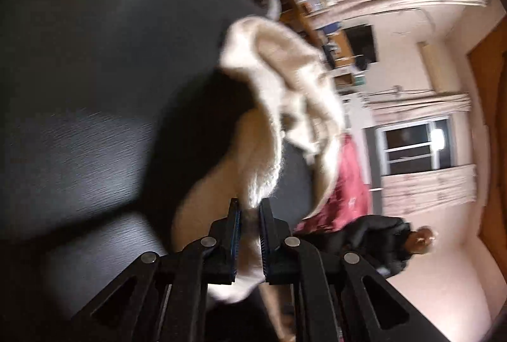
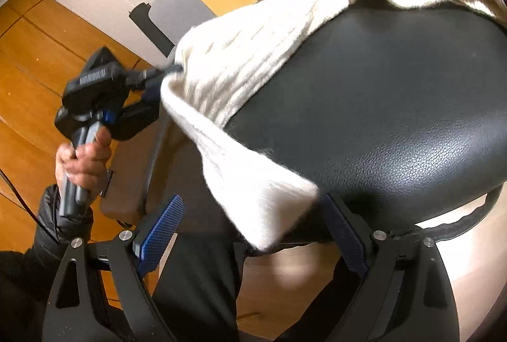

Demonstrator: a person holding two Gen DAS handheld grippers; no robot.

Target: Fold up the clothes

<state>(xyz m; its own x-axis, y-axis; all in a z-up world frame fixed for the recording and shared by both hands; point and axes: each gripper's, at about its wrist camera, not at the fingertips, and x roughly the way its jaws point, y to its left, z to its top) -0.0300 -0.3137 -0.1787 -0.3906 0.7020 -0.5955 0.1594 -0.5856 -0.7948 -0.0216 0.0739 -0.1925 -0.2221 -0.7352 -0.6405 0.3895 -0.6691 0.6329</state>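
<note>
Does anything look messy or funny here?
Yes. The cream sweater is bunched up and half sliding off the black table, its hem dangling over the edge. The left claw pinches one corner, while the right claw is open around the hanging hem.

Black leather surface [image 2: 396,120], cream knit sweater [image 2: 247,57] draped

The black tabletop [image 2: 396,120] lies bare right of the cream sweater [image 2: 240,63] draped over its edge.
</note>
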